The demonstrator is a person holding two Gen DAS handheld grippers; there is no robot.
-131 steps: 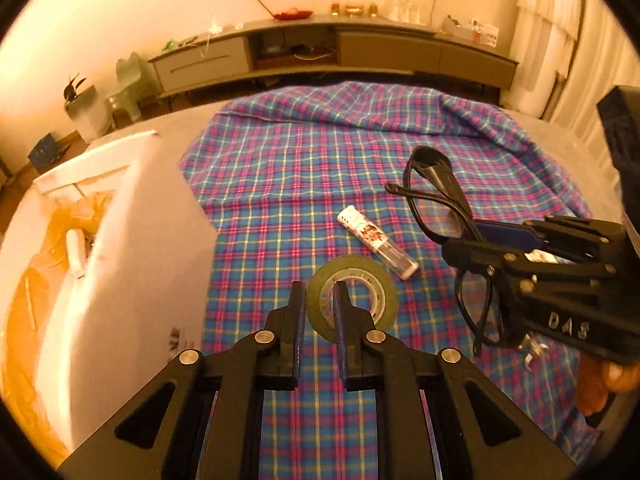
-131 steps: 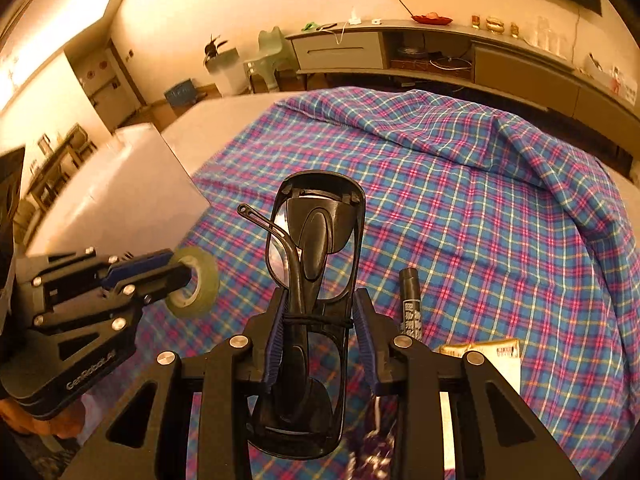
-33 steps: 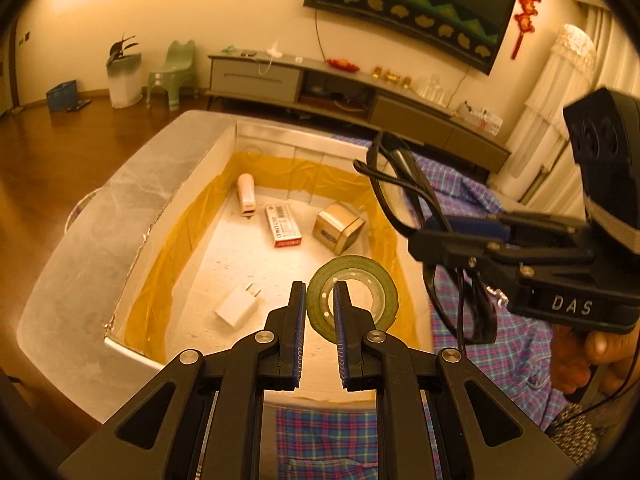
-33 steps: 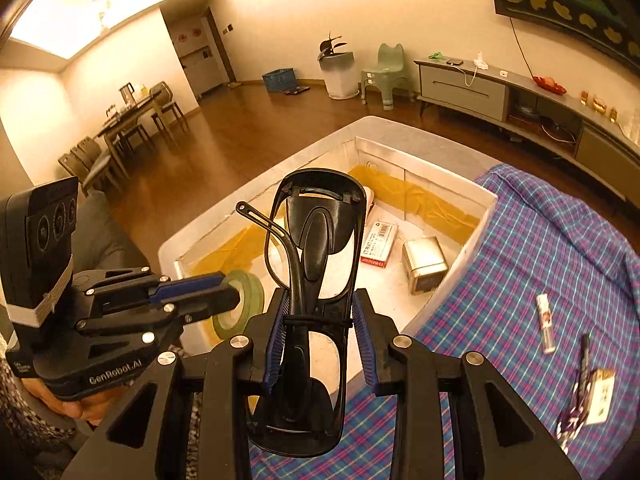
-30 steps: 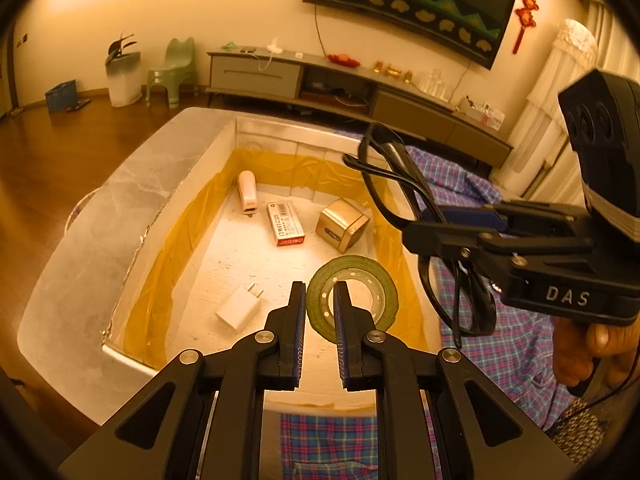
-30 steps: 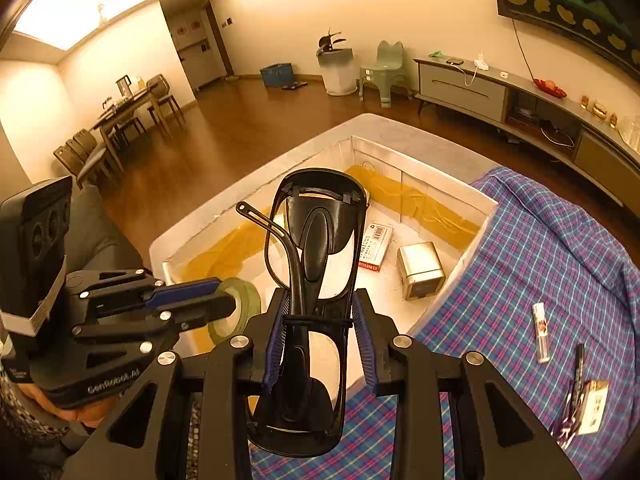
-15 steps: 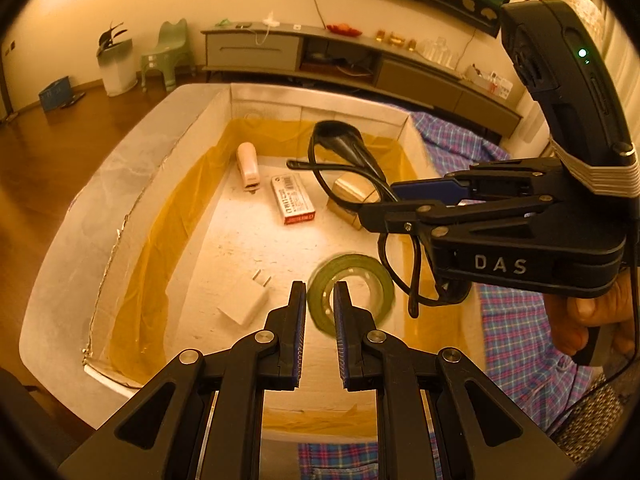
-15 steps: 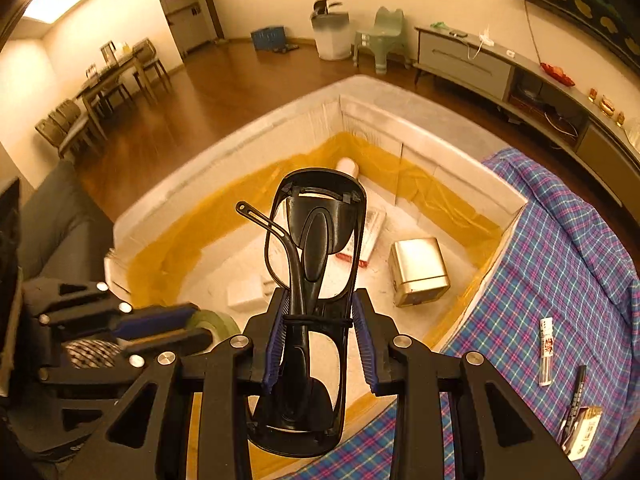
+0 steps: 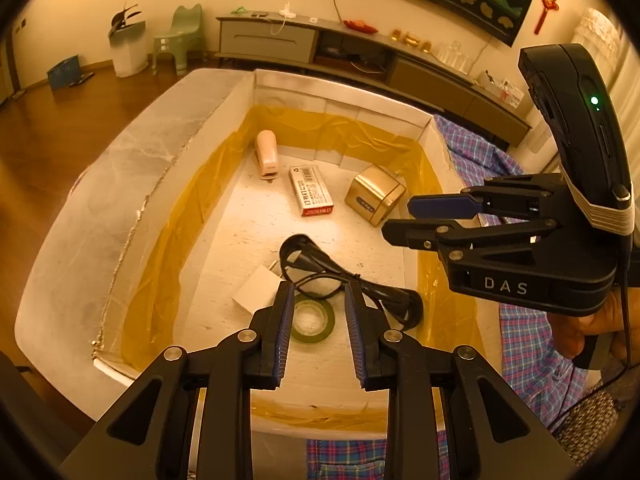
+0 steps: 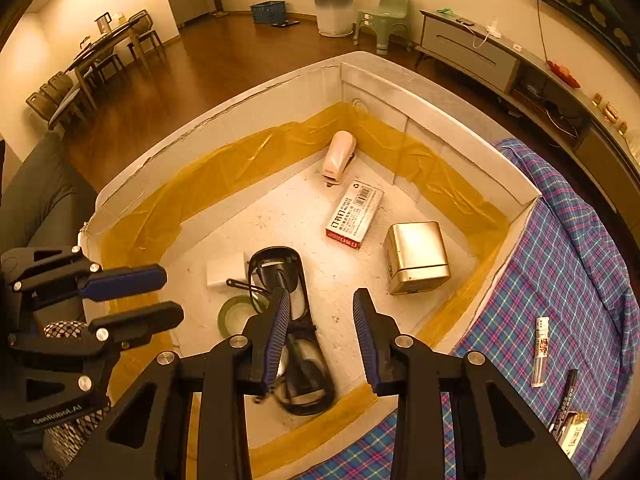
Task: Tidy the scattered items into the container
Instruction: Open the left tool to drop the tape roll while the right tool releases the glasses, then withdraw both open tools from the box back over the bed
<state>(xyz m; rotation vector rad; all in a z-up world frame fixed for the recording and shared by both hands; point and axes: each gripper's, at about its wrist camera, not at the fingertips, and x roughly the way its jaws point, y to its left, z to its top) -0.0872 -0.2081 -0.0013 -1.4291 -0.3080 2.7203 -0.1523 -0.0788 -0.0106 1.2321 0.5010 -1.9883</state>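
Note:
A white foam box (image 9: pixel 160 152) lined with yellow tape holds the tidied items. The green tape roll (image 9: pixel 312 336) lies flat on its floor, just below my left gripper (image 9: pixel 319 286), whose jaws are opening with nothing between them. Black glasses (image 9: pixel 384 294) lie beside and partly over the roll. In the right wrist view the glasses (image 10: pixel 276 264) rest on the box floor (image 10: pixel 288 220) under my right gripper (image 10: pixel 321 294). Its jaws are opening, clear of the frame. The tape roll (image 10: pixel 224 316) sits left of them, near the left gripper (image 10: pixel 172 294).
Inside the box lie a pink stapler (image 9: pixel 267 154), a staples box (image 9: pixel 311 191), a gold tin (image 9: pixel 374 196) and a white charger (image 9: pixel 258 290). On the plaid cloth (image 10: pixel 560 260) to the right are a small tube (image 10: pixel 541 352), a pen (image 10: pixel 564 400) and a packet (image 10: pixel 574 432).
Both grippers came down over the box. The left let go of the tape roll and the right let go of the glasses. Both items now lie on the box floor.

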